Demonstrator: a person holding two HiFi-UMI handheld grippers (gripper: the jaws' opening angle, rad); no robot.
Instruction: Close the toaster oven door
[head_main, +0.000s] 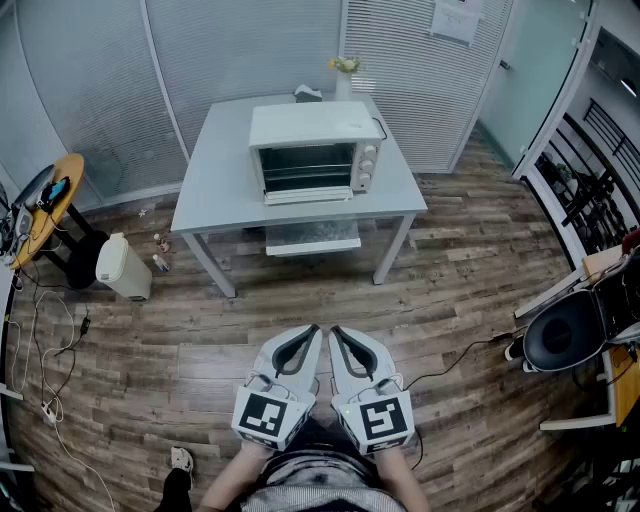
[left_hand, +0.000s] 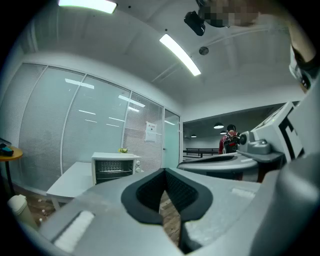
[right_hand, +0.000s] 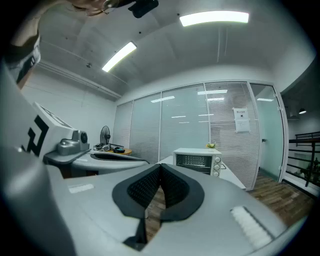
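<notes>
A white toaster oven (head_main: 310, 150) stands on a grey table (head_main: 215, 185) some way ahead of me, and its door (head_main: 306, 195) hangs open at the front. The oven also shows in the left gripper view (left_hand: 115, 167) and the right gripper view (right_hand: 197, 161). Both grippers are held side by side close to my body, over the wooden floor and well short of the table. My left gripper (head_main: 314, 332) (left_hand: 165, 171) is shut with nothing in it. Right beside it, the right gripper (head_main: 336, 332) (right_hand: 160, 166) is shut and empty too.
A pale tray-like panel (head_main: 312, 238) sits under the table. A white bin (head_main: 125, 265) and a round yellow side table (head_main: 50, 205) stand at the left, with cables on the floor. At the right is a black chair (head_main: 565, 335). A small vase (head_main: 345, 72) stands behind the oven.
</notes>
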